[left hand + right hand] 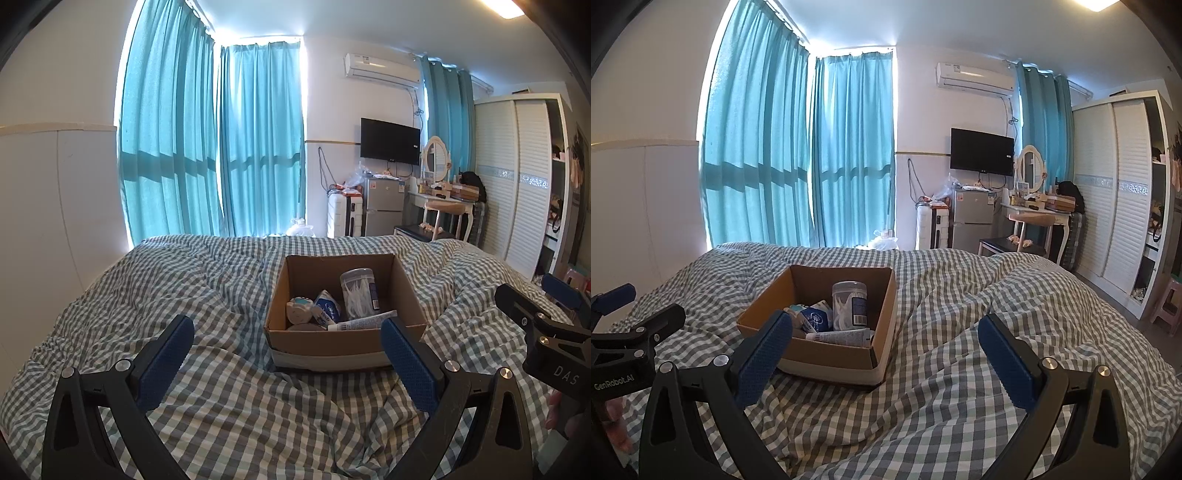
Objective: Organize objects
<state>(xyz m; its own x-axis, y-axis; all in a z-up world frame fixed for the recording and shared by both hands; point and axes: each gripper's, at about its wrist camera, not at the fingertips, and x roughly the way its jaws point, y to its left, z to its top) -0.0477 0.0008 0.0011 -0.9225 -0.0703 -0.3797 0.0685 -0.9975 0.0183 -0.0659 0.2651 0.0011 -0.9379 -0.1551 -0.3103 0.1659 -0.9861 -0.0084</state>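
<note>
**Both claws wide, box on the bed ahead**

My left gripper hangs w/ its blue pads spread far apart, nothing btwn them but checked bedding. Its right finger overlaps the near right corner of the cardboard box in the view; can't tell if it touches. My right gripper is likewise spread wide & empty, its left finger in front of the box's near left corner.

The box sits open-topped on the grey-white checked duvet, just ahead of both claws, nearer my left one. Inside: a clear floss-pick jar upright toward the back, a white tube lying along the front wall, a blue-white packet & a round white-teal item on the left side.

Each claw shows at the edge of the other's view, side by side.

Beyond the bed: teal curtains, a wall TV, an AC unit, a small fridge, a vanity w/ oval mirror, a white wardrobe.
</note>
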